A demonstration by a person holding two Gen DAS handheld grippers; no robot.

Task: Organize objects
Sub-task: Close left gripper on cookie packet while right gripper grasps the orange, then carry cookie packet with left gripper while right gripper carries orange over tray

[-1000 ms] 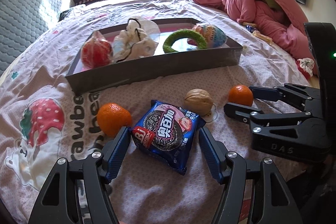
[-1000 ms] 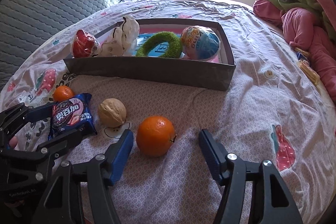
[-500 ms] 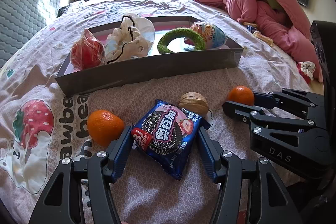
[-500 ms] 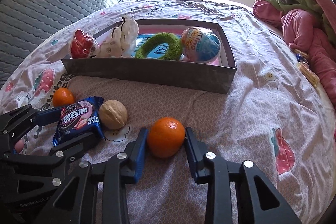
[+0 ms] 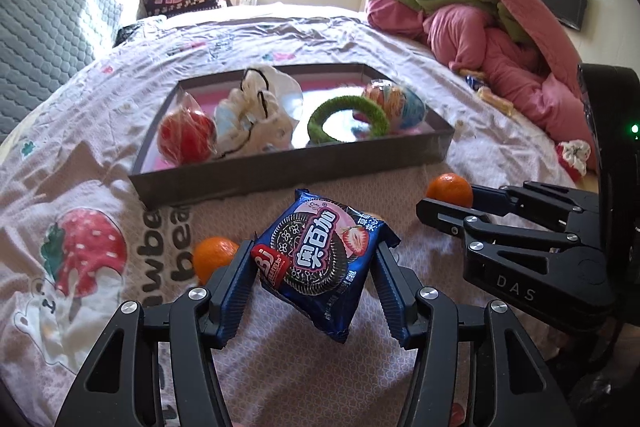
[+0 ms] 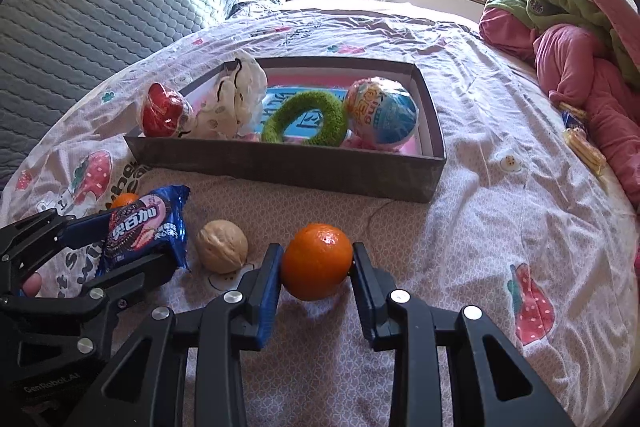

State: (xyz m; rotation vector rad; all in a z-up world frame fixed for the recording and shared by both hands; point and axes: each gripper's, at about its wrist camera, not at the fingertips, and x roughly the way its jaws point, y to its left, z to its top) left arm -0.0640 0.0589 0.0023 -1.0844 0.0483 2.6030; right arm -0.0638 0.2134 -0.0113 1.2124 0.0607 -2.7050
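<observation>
A blue cookie packet (image 5: 320, 259) hangs tilted just above the bedsheet between the pads of my left gripper (image 5: 314, 259), whose jaws are closing on its two sides. My right gripper (image 6: 316, 263) is shut on an orange (image 6: 316, 259) that rests on the sheet. In the left wrist view the right gripper (image 5: 452, 201) and its orange (image 5: 449, 190) sit to the right. A second orange (image 5: 212, 257) lies left of the packet. A walnut (image 6: 222, 246) lies between the two grippers. Beyond them stands the grey tray (image 6: 280, 167).
The tray holds a red wrapped ball (image 5: 186, 137), a white cloth bundle (image 5: 256, 115), a green ring (image 5: 348, 119) and a coloured egg (image 6: 380, 113). Pink and green bedding (image 5: 500, 39) is piled at the right. A grey quilted headboard (image 6: 100, 15) runs along the left.
My left jaws closed in on the cookie packet and raised it off the sheet. My right jaws closed from wide apart onto the orange.
</observation>
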